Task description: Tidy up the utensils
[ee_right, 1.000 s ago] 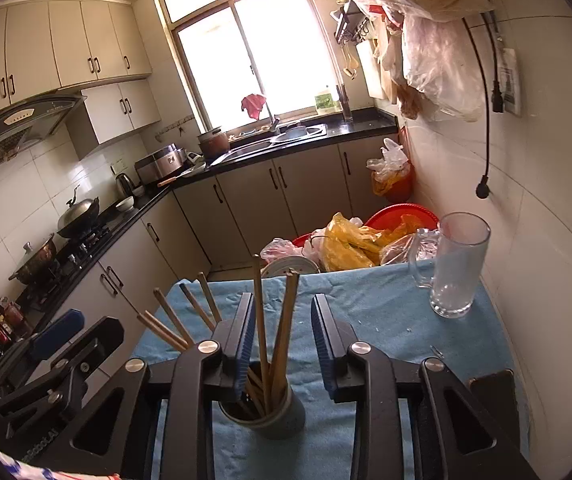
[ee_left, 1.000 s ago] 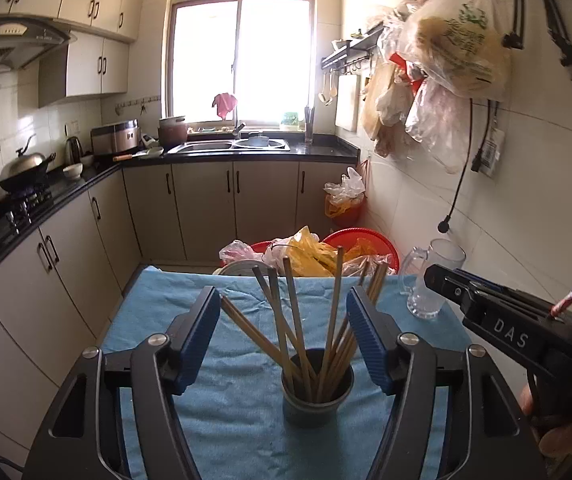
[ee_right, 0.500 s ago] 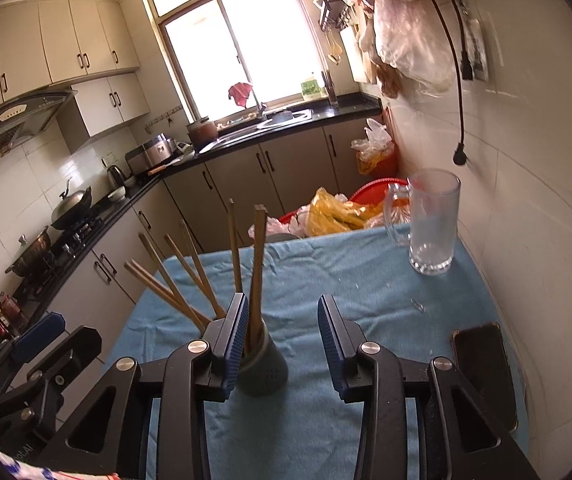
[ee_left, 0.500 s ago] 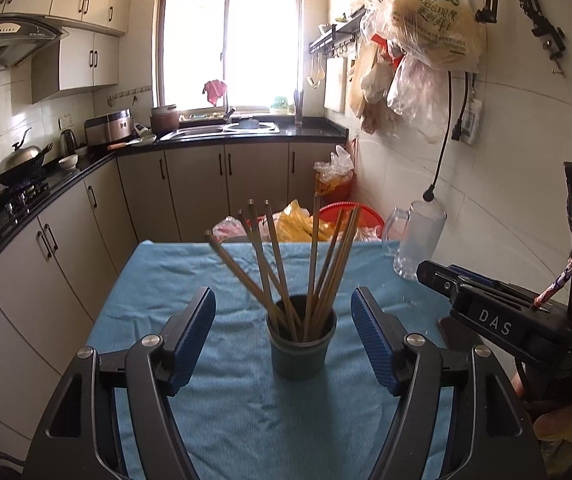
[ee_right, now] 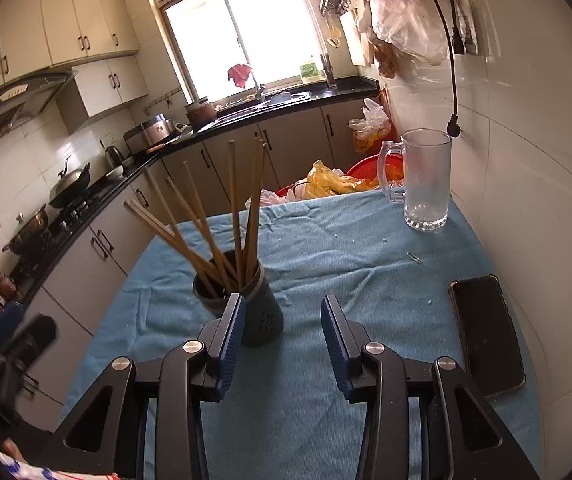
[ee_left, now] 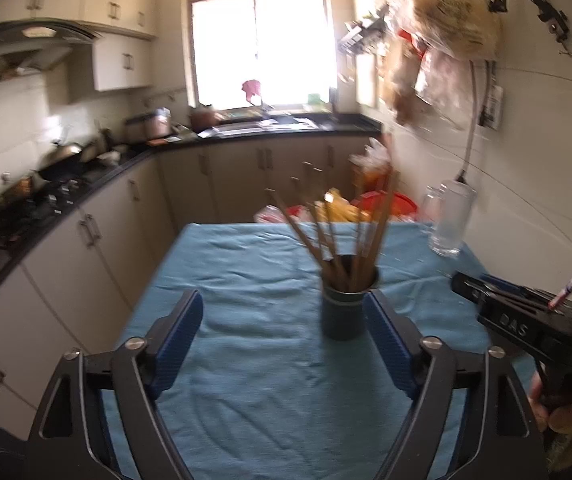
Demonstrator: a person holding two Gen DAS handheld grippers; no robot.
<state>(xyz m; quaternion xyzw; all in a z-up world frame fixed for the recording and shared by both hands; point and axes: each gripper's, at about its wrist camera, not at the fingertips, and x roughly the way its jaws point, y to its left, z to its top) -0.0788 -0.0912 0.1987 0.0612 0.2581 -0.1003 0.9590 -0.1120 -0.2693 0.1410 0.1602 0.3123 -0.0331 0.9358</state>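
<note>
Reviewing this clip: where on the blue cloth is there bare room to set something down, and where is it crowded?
Bare cloth runs between the chopstick holder and the glass mug, and again on the left half in the left wrist view, beside the holder. The right edge is tighter: the phone lies there by the wall, with a paper clip and crumbs nearby. Chopsticks fan out leftward above the holder.

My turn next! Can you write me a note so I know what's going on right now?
Left gripper: open, nothing between its pads; jaws have just been opening wider.
Right gripper: open and empty too, jaws have just been opening.
Chopsticks: all standing in the dark holder on the blue tablecloth. The holder sits just past the right gripper's left finger, not between the pads.
Nearby: glass mug at the far right by the wall, phone on the right.
Done: chopsticks gathered in the holder, none loose in view.
Left: probably nothing more with them.
</note>
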